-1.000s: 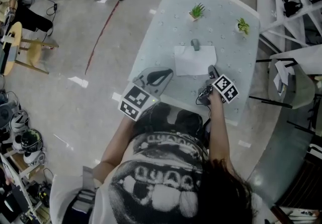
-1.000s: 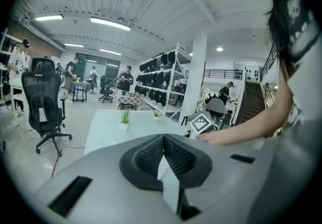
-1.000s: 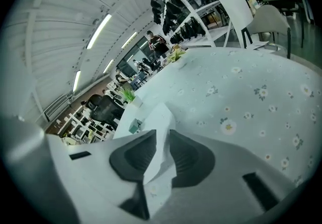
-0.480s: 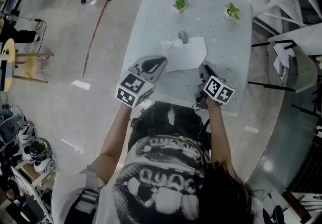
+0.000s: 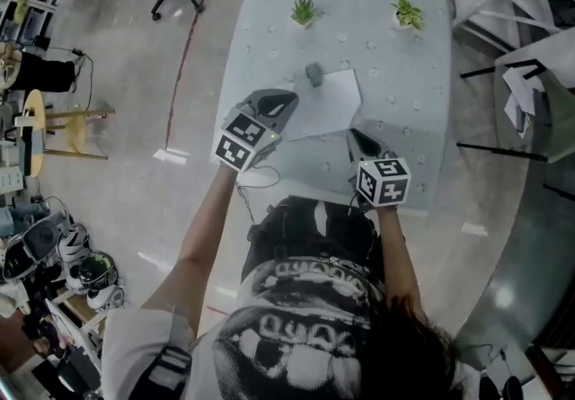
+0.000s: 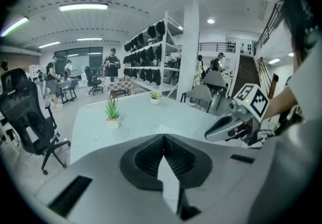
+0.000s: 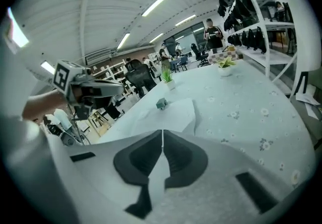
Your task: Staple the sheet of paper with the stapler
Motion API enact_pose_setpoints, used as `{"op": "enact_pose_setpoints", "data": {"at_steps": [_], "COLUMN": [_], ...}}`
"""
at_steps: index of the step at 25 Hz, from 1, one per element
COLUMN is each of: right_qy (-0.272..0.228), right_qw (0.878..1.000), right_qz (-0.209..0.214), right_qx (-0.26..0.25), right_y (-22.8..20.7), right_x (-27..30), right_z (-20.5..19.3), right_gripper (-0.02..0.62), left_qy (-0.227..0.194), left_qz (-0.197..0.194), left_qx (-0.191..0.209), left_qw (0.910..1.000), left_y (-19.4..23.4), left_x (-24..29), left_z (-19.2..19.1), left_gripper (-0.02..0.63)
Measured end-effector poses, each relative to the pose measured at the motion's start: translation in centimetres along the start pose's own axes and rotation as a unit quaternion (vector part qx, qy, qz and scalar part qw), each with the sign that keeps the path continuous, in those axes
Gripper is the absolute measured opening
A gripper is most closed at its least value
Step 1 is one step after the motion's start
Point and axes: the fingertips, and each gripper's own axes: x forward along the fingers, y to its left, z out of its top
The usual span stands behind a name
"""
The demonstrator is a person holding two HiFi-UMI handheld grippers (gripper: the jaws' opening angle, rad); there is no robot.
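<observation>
Table is carrying the sheet of paper just ahead of both tips, stapler apparently sitting on its far corner, left gripper hovering with jaws together, right gripper closing its jaws, both empty, which I'm reading as staging a press.

Stapler at the far edge of a paper sheet on a table; left gripper beside the sheet's left edge.
</observation>
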Motion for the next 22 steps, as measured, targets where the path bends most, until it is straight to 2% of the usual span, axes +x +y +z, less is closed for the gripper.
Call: {"op": "enact_pose_setpoints", "data": {"at_steps": [5,9,14,22], "right_qy": [0.007,0.009,0.001,-0.005], "right_qw": [0.999,0.998,0.997,0.995], "right_qz": [0.039,0.063,0.080,0.091], "right_qx": [-0.007,-0.010,0.016,0.033], "right_y": [-0.3,-0.5,-1.7,-2.7], "right_x": [-0.1,-0.3,-0.3,0.3], "right_z": [-0.4,-0.8,-1.5,-1.8], "right_gripper": [0.000,0.000,0.000,0.000], "left_qy": [0.070,0.134,0.204,0.318], "left_qz": [-0.022,-0.041,-0.079,-0.124], "left_qx": [0.059,0.095,0.130,0.150], "left_qw": [0.9956,0.9856,0.9672,0.9281], "left_y": [0.7,1.4,1.4,1.1], "left_x": [4.4,7.3,9.9,11.3], "left_z": [0.3,-0.6,-1.6,-3.8], "left_gripper": [0.003,0.003,0.003,0.003]}}
